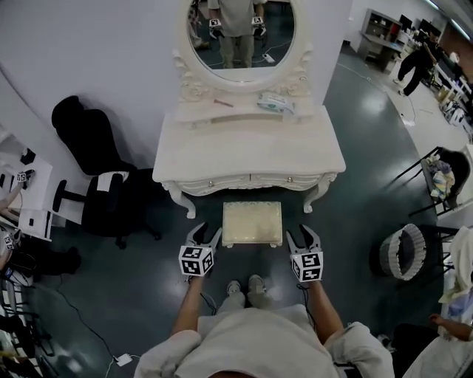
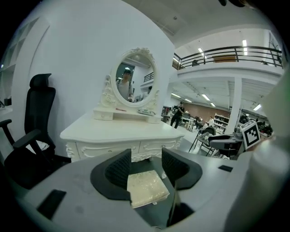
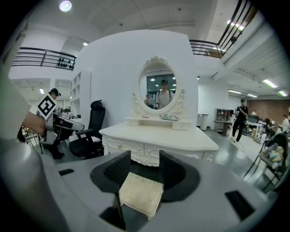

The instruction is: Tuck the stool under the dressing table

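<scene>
Bright, even light comes from ceiling lamps [image 3: 65,5]; my views bend strongly at the edges, with dark corners.

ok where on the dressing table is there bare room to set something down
The tabletop is bare from its front edge back to the raised shelf. That shelf, under the mirror, is crowded: a pale packet and a thin red item.

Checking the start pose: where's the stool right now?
Head view, centre: the stool stands just in front of the dressing table, not under it, between the left gripper and the right gripper.
</scene>
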The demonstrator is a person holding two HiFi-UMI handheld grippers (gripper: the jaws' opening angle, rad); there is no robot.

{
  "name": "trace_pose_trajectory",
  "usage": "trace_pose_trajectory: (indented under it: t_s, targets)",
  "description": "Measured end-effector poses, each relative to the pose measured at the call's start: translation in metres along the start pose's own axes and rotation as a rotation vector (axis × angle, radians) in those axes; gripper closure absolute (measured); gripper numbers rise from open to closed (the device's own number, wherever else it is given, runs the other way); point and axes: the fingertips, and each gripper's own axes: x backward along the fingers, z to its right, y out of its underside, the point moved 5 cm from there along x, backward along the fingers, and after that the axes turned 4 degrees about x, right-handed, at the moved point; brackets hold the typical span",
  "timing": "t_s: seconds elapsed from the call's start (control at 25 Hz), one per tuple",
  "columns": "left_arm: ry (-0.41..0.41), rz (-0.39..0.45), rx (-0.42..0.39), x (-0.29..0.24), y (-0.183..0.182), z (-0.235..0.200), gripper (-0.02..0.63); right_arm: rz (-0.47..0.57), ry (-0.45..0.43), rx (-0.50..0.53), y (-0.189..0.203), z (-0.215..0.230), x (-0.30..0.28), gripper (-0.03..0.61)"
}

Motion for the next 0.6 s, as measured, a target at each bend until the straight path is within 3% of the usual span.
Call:
trace_pose_trajectory:
  t_s: [0.6]
  targets:
    - [0.079, -0.081, -0.007, 0.017, 0.038, -0.047, 0.42, -0.052, 0.109, -0.037, 0.018, -0.046, 0.013, 0.394]
